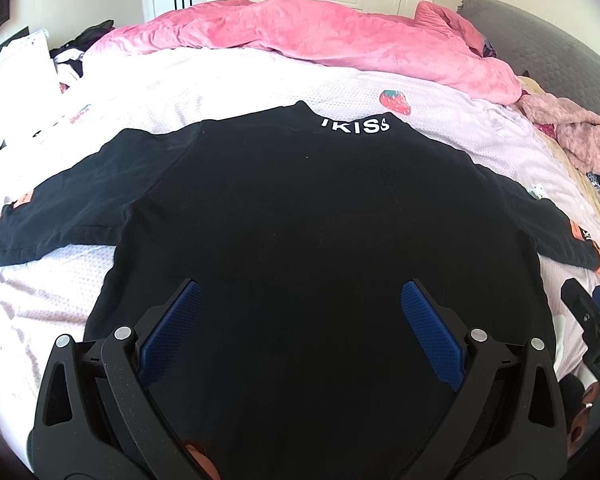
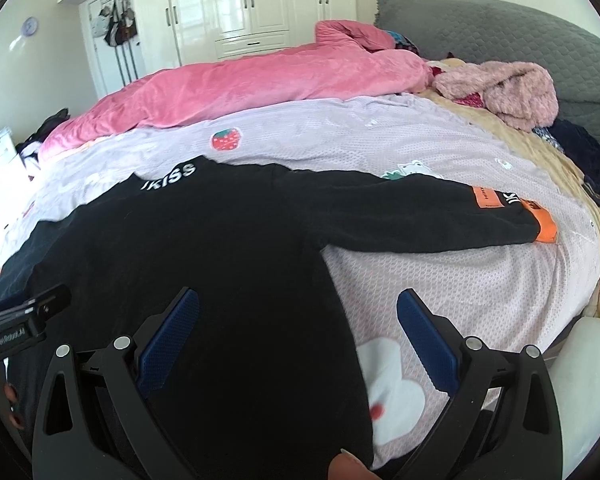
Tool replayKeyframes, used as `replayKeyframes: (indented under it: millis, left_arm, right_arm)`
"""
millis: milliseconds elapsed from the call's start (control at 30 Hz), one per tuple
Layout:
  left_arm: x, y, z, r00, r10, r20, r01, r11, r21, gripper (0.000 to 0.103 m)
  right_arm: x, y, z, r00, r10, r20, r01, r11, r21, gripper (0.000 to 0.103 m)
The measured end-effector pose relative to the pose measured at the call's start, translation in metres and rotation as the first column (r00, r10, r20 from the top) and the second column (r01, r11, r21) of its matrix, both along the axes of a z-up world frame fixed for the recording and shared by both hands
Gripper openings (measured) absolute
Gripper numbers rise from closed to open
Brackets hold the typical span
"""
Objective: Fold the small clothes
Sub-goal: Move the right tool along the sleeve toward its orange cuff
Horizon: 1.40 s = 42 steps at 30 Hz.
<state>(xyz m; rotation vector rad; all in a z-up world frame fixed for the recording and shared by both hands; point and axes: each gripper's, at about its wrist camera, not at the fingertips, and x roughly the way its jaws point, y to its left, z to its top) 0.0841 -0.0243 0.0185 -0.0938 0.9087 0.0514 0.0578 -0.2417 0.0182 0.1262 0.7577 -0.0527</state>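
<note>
A small black long-sleeved shirt with white "IKISS" lettering at the collar lies flat on the bed, back up, both sleeves spread out sideways. It also shows in the right wrist view, with orange patches on its right cuff. My left gripper is open and empty above the middle of the shirt's lower part. My right gripper is open and empty above the shirt's right side edge near the hem. The right gripper's body shows at the left wrist view's right edge.
The shirt lies on a pale lilac bedspread with strawberry prints. A pink duvet is bunched along the far side. A fluffy pink garment and dark clothes lie near the grey headboard. White wardrobes stand behind.
</note>
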Motion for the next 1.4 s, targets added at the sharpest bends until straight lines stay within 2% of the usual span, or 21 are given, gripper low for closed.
replayKeyframes:
  millis: [400, 533, 700, 1000, 1167, 1267, 1400]
  left_arm:
    - [0.034, -0.018, -0.007, 0.999, -0.028, -0.02, 0.027, 0.999, -0.021, 0.094]
    - [0.044, -0.023, -0.008, 0.999, -0.039, -0.032, 0.038, 0.998, -0.051, 0.094]
    - [0.057, -0.031, -0.011, 0.998, -0.054, -0.041, 0.052, 0.997, -0.05, 0.094]
    - [0.079, -0.044, -0.025, 0.993, -0.085, -0.079, 0.082, 0.996, -0.034, 0.094]
    - [0.09, -0.047, -0.034, 0.992, -0.083, -0.098, 0.082, 0.996, -0.021, 0.094]
    - [0.096, -0.048, -0.038, 0.991, -0.079, -0.11, 0.078, 0.997, -0.011, 0.094]
    - [0.103, -0.047, -0.043, 0.99, -0.071, -0.123, 0.072, 0.997, 0.0, 0.094]
  right_arm:
    - [0.036, -0.035, -0.007, 0.994, -0.109, -0.029, 0.11, 0.993, 0.043, 0.099]
    - [0.046, -0.055, -0.013, 0.985, -0.166, -0.046, 0.169, 0.984, 0.064, 0.099]
    - [0.054, -0.083, -0.018, 0.967, -0.249, -0.055, 0.253, 0.964, 0.085, 0.099]
    - [0.058, -0.144, -0.033, 0.914, -0.396, -0.083, 0.404, 0.906, 0.125, 0.099]
    - [0.06, -0.183, -0.044, 0.871, -0.478, -0.116, 0.491, 0.856, 0.161, 0.099]
    - [0.062, -0.202, -0.054, 0.847, -0.51, -0.146, 0.53, 0.825, 0.195, 0.099]
    - [0.066, -0.218, -0.06, 0.834, -0.53, -0.151, 0.551, 0.804, 0.223, 0.099]
